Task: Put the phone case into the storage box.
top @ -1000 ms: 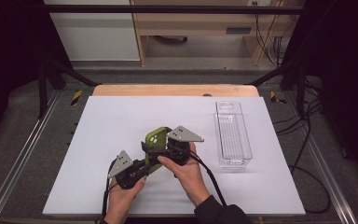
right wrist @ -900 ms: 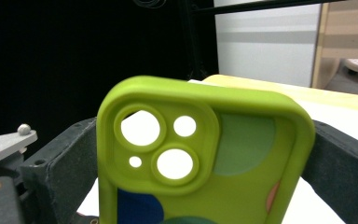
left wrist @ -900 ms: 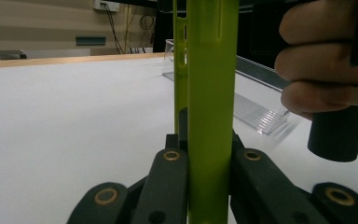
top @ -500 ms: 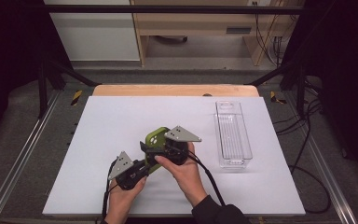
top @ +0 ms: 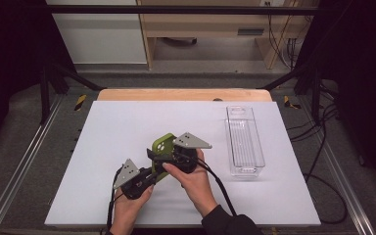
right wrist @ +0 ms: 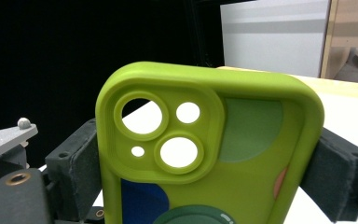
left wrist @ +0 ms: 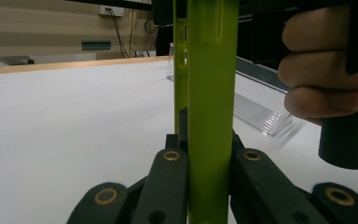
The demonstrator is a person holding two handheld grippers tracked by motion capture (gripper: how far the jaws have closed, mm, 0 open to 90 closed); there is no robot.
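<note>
Phone case: a lime-green phone case is held off the white table, near the table's 6 o'clock edge, between both grippers.
Left gripper: the left gripper sits at about 7 o'clock from the case; in the left gripper view its black jaws are closed on the case's thin edge, which rises upright between them.
Right gripper: the right gripper meets the case from about 4 o'clock; in the right gripper view its padded jaws press both long sides of the case, clamping it.
Case face: the right gripper view shows the camera cut-outs at the upper left, with dark green, blue and pinkish patches on the green.
Right hand: the person's right hand wraps the right gripper's handle; its fingers show at 2 o'clock in the left gripper view.
Clear tray: a clear plastic tray lies at 3 o'clock from the case, well apart, lengthwise toward the far edge.
</note>
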